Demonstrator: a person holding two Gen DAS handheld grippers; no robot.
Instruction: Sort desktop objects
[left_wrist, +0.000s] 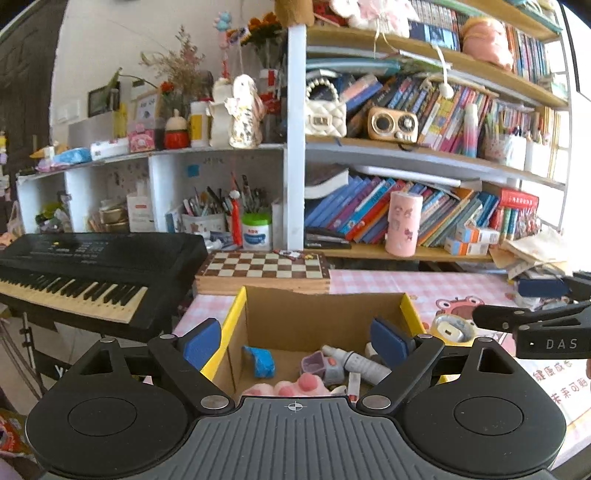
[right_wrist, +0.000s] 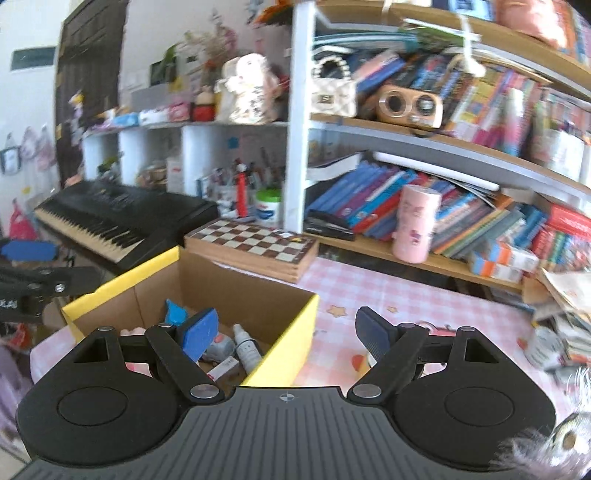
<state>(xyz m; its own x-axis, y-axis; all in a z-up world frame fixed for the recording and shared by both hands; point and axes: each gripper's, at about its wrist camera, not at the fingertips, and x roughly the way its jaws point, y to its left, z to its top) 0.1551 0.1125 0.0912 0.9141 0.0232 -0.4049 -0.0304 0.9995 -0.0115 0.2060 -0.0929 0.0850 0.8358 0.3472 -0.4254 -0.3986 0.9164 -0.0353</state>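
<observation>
- The left gripper (left_wrist: 295, 341), black with blue pads, hangs with its jaws spread wide and nothing between them, above the open cardboard box with yellow flaps (left_wrist: 236, 317).
- The right gripper (right_wrist: 286, 332), of the same make, is likewise released and empty; its left pad (right_wrist: 199, 330) is over the box interior, its right pad over the pink checked tablecloth (right_wrist: 369, 291), so the jaws straddle the box's yellow right wall.
- Inside the box lie the sorted things: a pink plush paw (left_wrist: 291, 386) nearest, a small blue curved clip (left_wrist: 260, 362) to the left, a purple-and-grey little case (left_wrist: 321, 365), a white spray bottle (left_wrist: 360, 363) lying on its side, and a slim white-and-red packet (left_wrist: 354, 386).
- Just right of the box, on the tablecloth, sits a yellow roll of tape (left_wrist: 452, 328), partly behind the other gripper's black finger.
- Behind the box rests a folded wooden chessboard (left_wrist: 264, 271), touching or just beside the box's far wall.
- To the left stands a black electronic keyboard (left_wrist: 88, 273).
- Farther back, a pink cylindrical tumbler (left_wrist: 402, 223) stands upright on the lowest wooden shelf, in front of leaning books (left_wrist: 354, 210).
- Above it a wooden retro radio (left_wrist: 393, 123) sits beside a cream quilted handbag (left_wrist: 325, 114).
</observation>
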